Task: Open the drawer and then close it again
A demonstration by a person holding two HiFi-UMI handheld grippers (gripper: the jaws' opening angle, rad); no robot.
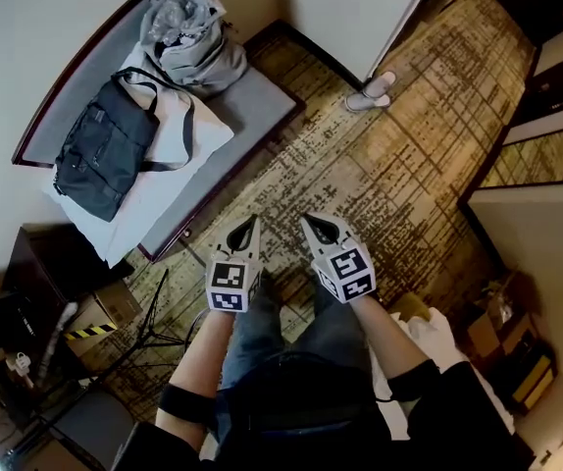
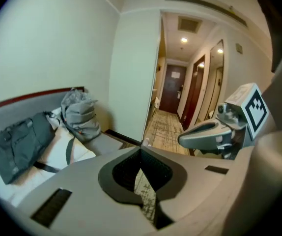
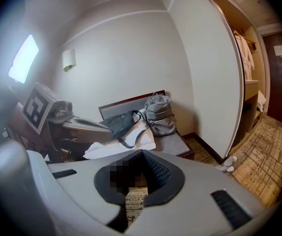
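Note:
I see no drawer front plainly in any view. My left gripper (image 1: 251,224) and right gripper (image 1: 306,222) are held side by side above the patterned carpet (image 1: 380,184), in front of the person's knees, both pointing toward the bench. Each has its jaws shut with nothing between them. In the left gripper view the closed jaws (image 2: 142,148) face a corridor, with the right gripper (image 2: 207,133) beside them. In the right gripper view the closed jaws (image 3: 142,153) face the bench, with the left gripper (image 3: 79,124) at the left.
A grey padded bench (image 1: 252,101) against the wall carries a dark bag (image 1: 100,155), a grey backpack (image 1: 188,42) and a white cloth (image 1: 179,140). A dark wooden cabinet (image 1: 41,258) stands at the left, with a cardboard box (image 1: 105,312) beside it. Slippers (image 1: 372,91) lie by the white wall panel.

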